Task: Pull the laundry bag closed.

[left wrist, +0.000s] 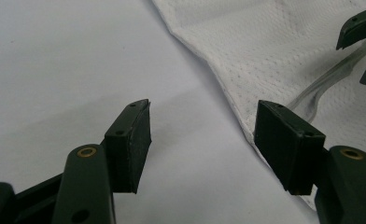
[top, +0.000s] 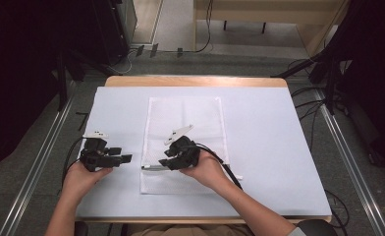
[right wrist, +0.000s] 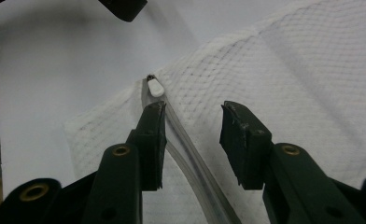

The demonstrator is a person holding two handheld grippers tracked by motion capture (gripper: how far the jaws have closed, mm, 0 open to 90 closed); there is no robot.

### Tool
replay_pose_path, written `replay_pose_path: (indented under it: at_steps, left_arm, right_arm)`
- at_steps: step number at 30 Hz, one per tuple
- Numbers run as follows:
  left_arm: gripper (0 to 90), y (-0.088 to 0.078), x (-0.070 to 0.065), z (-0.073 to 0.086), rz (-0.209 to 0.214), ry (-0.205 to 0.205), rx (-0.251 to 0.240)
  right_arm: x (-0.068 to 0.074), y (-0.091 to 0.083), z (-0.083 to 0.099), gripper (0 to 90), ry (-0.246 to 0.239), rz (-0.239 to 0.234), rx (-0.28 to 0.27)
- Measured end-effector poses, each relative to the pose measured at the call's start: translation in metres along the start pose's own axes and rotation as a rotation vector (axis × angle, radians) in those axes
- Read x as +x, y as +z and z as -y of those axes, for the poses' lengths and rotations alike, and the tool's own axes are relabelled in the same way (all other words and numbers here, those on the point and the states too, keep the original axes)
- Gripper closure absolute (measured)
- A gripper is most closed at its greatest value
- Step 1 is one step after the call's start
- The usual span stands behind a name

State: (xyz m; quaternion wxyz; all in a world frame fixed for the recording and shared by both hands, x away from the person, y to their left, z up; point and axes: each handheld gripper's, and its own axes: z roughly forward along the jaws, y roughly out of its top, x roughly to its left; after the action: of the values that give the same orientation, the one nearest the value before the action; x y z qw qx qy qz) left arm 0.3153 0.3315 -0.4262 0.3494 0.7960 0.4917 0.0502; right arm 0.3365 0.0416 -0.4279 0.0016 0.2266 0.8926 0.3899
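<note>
The left gripper [top: 113, 158] is showing a black body under a pale grey three-cornered plate [top: 95, 134], with a dark cable [top: 70, 156] running off beside that plate; the right gripper [top: 162, 164] is wearing the same black casing, its own plate [top: 178, 132] sitting above it and a black cable [top: 224, 164] trailing from it. In both gripper views the jaws are appearing dark green-black, with flat rectangular pads [right wrist: 237, 133] and brass-ringed screw holes [right wrist: 290, 150] just behind those pads; the forearms are showing bare, no sleeves covering them.

Bright, even overhead light; soft shadows under the tongs, dark room edges, slight blur.
</note>
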Motion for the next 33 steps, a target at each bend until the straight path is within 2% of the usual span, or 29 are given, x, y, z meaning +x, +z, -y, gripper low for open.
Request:
replay_pose_path:
  at_steps: [3, 14, 21, 33]
  left_arm:
    - [37.1, 0.0, 0.0, 0.0, -0.001, -0.001, 0.001]
    - [37.1, 0.0, 0.001, 0.0, -0.002, -0.003, 0.002]
    - [37.1, 0.0, 0.001, 0.0, 0.002, -0.004, 0.002]
    - [37.1, 0.0, 0.002, 0.001, 0.0, -0.004, 0.002]
  right_arm:
    - [0.003, 0.004, -0.001, 67.2, -0.009, -0.01, -0.016]
    - [0.012, 0.031, -0.005, 76.0, 0.018, -0.049, 0.015]
    - [0.013, 0.045, -0.004, 76.8, 0.029, -0.068, 0.047]
    - [0.017, 0.061, -0.007, 79.2, 0.049, -0.088, 0.062]
